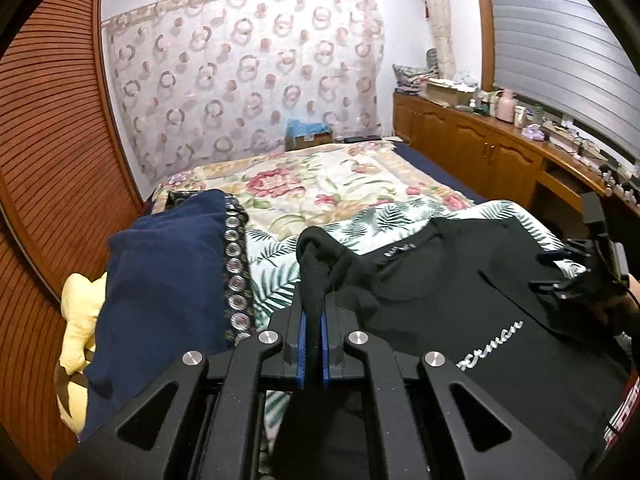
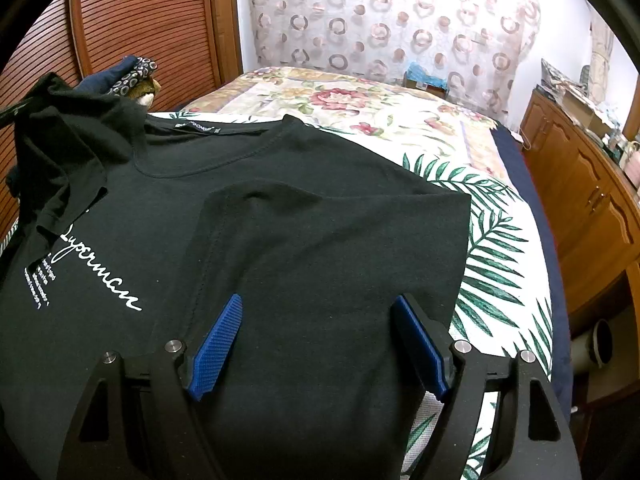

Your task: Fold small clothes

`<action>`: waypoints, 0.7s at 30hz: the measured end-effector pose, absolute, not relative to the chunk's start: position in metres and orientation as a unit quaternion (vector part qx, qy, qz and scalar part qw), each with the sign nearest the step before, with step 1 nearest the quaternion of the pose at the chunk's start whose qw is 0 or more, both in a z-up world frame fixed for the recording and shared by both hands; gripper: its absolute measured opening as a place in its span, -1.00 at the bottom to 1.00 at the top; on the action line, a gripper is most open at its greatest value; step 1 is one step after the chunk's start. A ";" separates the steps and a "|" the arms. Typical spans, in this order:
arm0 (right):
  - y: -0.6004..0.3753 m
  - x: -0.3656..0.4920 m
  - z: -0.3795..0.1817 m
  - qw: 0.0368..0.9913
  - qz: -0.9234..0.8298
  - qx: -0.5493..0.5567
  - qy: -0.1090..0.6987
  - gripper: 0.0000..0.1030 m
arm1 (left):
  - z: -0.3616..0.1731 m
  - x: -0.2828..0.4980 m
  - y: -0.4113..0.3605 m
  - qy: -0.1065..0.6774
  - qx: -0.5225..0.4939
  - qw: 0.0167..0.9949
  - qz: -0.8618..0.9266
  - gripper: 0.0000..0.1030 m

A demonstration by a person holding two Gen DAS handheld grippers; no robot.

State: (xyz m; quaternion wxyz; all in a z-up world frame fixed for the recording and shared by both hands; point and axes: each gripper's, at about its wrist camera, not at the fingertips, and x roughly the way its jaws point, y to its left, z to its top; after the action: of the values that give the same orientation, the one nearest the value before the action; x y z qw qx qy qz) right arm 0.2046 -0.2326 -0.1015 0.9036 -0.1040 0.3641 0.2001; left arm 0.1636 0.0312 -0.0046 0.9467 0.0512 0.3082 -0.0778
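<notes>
A black T-shirt [image 2: 248, 208] with white script lettering lies face up on the bed. Its right sleeve side is folded in over the chest. My left gripper [image 1: 313, 320] is shut on the shirt's left sleeve [image 1: 320, 256] and holds it bunched up above the bed; the lifted sleeve shows at the left of the right wrist view [image 2: 60, 128]. My right gripper [image 2: 320, 344] is open, its blue pads [image 2: 218, 344] spread just above the folded-in part of the shirt. It also shows at the right edge of the left wrist view [image 1: 568, 268].
A leaf-print sheet [image 2: 492, 240] and a floral blanket [image 1: 320, 184] cover the bed. A navy garment pile [image 1: 168, 280] and a yellow cloth [image 1: 80, 320] lie left of the shirt. A wooden louvred wardrobe [image 1: 52, 140] stands left, wooden cabinets [image 2: 592, 208] right.
</notes>
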 end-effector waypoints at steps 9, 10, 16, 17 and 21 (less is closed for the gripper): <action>-0.246 0.209 -0.087 0.907 0.173 -0.095 0.372 0.55 | -0.012 0.141 0.020 0.301 0.050 0.947 -0.098 -0.88; -0.250 0.211 -0.086 0.908 0.171 -0.087 0.372 0.55 | -0.013 0.138 0.019 0.300 0.049 0.948 -0.099 -0.88; -0.278 0.245 -0.089 0.910 0.142 -0.059 0.385 0.55 | -0.018 0.131 0.018 0.298 0.038 0.947 -0.111 -0.88; -0.279 0.250 -0.091 0.909 0.137 -0.056 0.389 0.55 | -0.019 0.130 0.019 0.298 0.037 0.947 -0.111 -0.88; -0.284 0.270 -0.093 0.908 0.119 -0.047 0.398 0.55 | -0.023 0.128 0.021 0.302 0.036 0.946 -0.110 -0.88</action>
State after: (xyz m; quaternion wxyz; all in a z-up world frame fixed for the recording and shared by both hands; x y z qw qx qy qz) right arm 0.2702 -0.2843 -0.0928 0.9082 -0.0470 0.3984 0.1194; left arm 0.1282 0.0210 -0.0233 0.9463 0.0355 0.3020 -0.1100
